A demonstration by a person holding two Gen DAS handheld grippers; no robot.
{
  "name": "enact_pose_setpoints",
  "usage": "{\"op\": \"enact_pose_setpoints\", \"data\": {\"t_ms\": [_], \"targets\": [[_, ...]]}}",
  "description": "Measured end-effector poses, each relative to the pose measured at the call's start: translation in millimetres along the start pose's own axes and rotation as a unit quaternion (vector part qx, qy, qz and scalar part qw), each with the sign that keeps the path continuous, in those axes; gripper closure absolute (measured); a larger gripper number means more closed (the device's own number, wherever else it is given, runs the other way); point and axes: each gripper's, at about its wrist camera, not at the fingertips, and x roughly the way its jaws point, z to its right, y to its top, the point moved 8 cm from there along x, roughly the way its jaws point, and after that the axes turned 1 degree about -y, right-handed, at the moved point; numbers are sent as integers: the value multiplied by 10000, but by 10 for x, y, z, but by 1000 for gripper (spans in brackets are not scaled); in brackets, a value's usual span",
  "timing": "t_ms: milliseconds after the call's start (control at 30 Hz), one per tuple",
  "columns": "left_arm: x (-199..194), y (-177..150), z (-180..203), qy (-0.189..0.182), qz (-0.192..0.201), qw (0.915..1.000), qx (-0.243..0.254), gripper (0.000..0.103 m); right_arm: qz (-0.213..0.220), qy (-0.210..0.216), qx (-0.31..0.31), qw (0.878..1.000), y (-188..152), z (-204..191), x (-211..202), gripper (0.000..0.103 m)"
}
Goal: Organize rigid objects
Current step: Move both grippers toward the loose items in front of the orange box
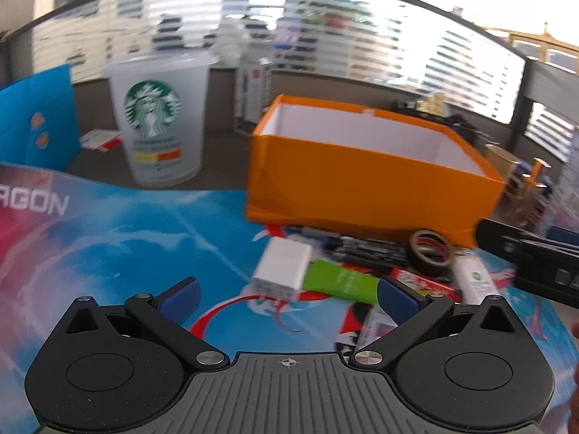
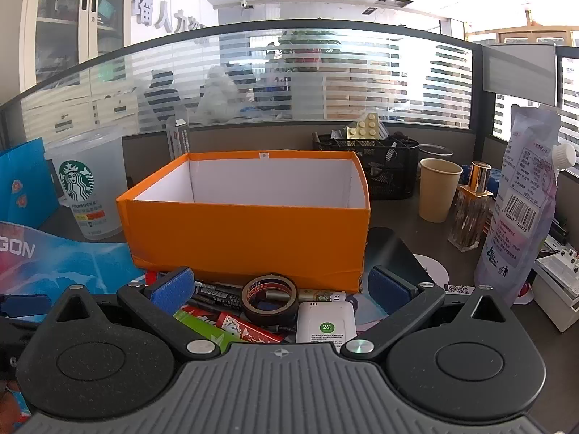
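Hovering pre-grasp: left tool [image 1: 287,294] and right tool [image 2: 280,285] wide, empty; clutter at 6 o'clock of orange box [image 2: 246,238]. Next: grasp tape roll [image 2: 269,298].

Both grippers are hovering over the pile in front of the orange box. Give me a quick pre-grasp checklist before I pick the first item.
1. Left gripper open and empty: ok.
2. Right gripper open and empty: ok.
3. Orange box upright, top open, inner walls bare: ok; its floor is hidden, cannot tell.
4. White charger free to grasp: ok, it lies at the edge of the pile, beside the green pack.
5. Tape roll free to lift: not ok, it rests on the markers and crowds the white device.
6. Room between the two grippers: cannot tell, though the right one shows close at the left view's edge.
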Motion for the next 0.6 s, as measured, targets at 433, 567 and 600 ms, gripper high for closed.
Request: {"op": "enact_pose_setpoints", "data": {"t_ms": [433,567,600], "targets": [[-135,37,-205,36,904,9954,-323,0,-57,35,-14,10000,-20,-17,34,0],[-70,24,-223,-186,559,9971,-475,0,-66,39,-10,10000,-23,-22,36,0],[-39,2,-219,-301,398,9976,-488,0,-68,44,-13,10000,-26,-23,39,0]]}}
